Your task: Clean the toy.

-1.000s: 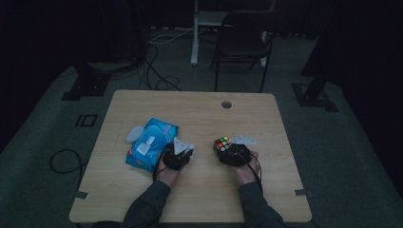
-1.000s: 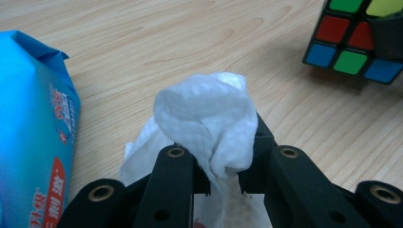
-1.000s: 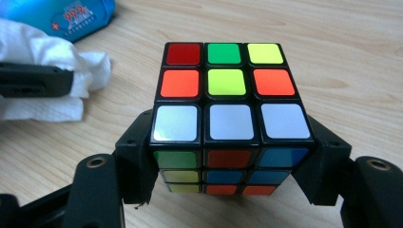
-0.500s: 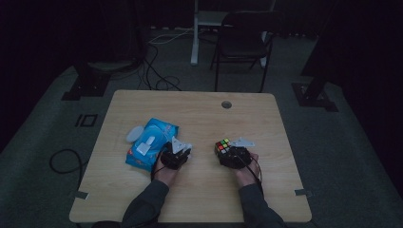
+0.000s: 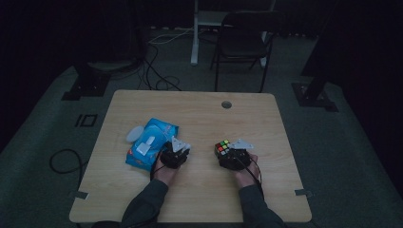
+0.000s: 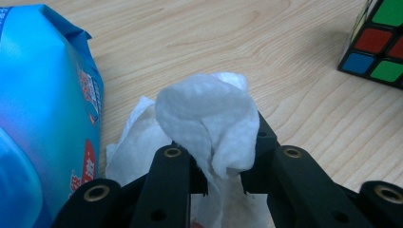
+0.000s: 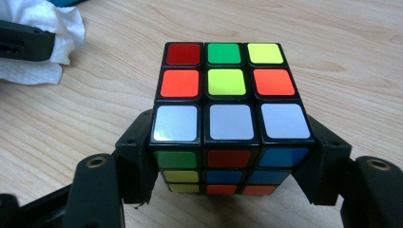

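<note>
My left gripper [image 6: 218, 137] is shut on a crumpled white wipe [image 6: 204, 104], which bulges up between its jaws. The jaws have just been opening slightly, with the wipe still pinched. Close on its left lies a blue wet-wipe packet [image 6: 43, 118]. In the high view the left gripper [image 5: 175, 154] sits by the packet's [image 5: 149, 145] right edge. My right gripper [image 7: 230, 161] is shut on a scrambled colour cube [image 7: 227, 95], one jaw on each side. The cube's underside rests on or just above the wood. In the high view the cube [image 5: 222, 147] is right of centre, with the right gripper [image 5: 228, 154] behind it.
The wooden table [image 5: 190, 109] has a cable hole [image 5: 226, 104] near its far edge. A small white object [image 5: 134, 134] lies against the packet's far-left side. A dark chair [image 5: 242, 42] and cables stand on the floor beyond the table.
</note>
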{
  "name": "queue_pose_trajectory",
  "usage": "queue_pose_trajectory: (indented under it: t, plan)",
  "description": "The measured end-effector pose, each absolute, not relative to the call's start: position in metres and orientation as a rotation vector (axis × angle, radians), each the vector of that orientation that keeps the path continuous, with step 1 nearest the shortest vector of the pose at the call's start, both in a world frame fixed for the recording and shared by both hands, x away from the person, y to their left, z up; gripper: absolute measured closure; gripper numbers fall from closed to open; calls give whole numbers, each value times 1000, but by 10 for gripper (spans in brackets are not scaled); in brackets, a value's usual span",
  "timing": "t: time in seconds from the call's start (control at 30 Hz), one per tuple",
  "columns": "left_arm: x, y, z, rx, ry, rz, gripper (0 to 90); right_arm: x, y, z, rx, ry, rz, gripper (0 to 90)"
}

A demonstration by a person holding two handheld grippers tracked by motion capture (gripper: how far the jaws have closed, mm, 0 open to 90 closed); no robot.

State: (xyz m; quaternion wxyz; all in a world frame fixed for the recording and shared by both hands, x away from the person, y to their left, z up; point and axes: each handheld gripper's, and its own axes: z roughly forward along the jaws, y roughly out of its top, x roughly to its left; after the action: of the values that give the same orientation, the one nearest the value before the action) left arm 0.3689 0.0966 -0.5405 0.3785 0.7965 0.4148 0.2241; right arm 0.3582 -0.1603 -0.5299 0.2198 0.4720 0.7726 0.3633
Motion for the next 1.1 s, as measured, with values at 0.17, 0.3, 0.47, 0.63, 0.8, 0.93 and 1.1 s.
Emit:
queue_pose_trajectory:
  t: [0.17,0.3,0.47,0.63,0.8,0.93,1.1]
  plan:
    - [369,97,-541,2039,1070,565,750,358,-160,-530,1298,2139,1000,344]
    - [371,98,-541,2033,1108,559,665,357,-162,-531,1290,2151,1008,341]
    - [371,101,-540,2004,1121,525,533,357,-166,-531,1315,2163,1016,204]
    - [368,101,-539,2005,1121,527,446,356,-167,-529,1306,2164,1009,129]
    - [361,105,-534,1976,1136,508,370,348,-170,-521,1291,2155,1018,118]
    - [356,109,-527,1965,1134,522,327,343,-174,-516,1272,2142,1031,118]
    - [349,114,-521,1958,1120,535,318,337,-182,-510,1255,2121,1056,117]
